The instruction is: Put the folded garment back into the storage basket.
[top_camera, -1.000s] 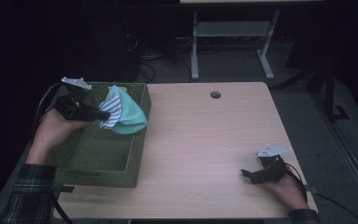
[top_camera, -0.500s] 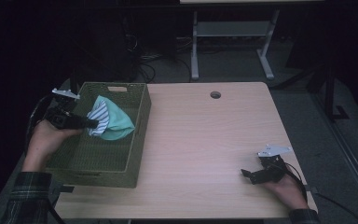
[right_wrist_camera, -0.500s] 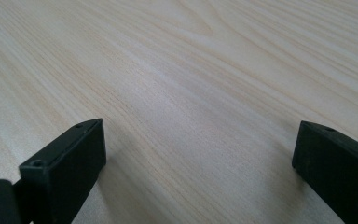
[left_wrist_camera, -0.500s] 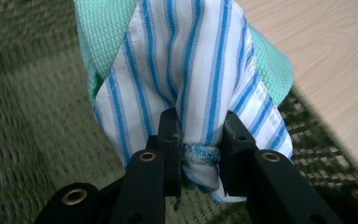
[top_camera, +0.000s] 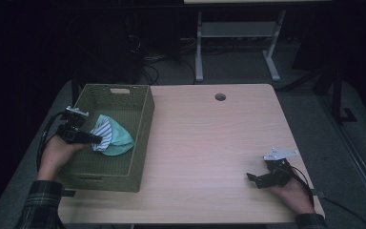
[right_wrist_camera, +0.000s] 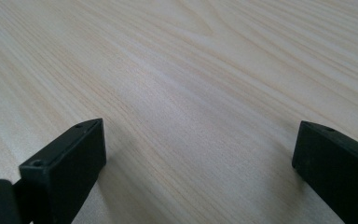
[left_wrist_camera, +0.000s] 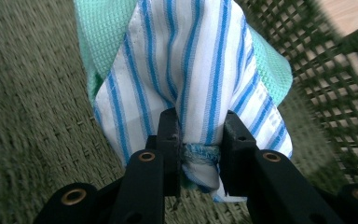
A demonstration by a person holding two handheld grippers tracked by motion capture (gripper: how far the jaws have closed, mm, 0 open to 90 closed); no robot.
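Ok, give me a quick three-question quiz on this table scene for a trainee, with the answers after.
1. True or false: the left hand-held gripper is shut on the striped cloth.
2. Where is the cloth? A) inside the green basket B) on the bare table C) on the floor
3. Fill in: the right hand-held gripper has its jaws ____ over the wood.

Key: 1 true; 2 A; 3 open, nothing between them.
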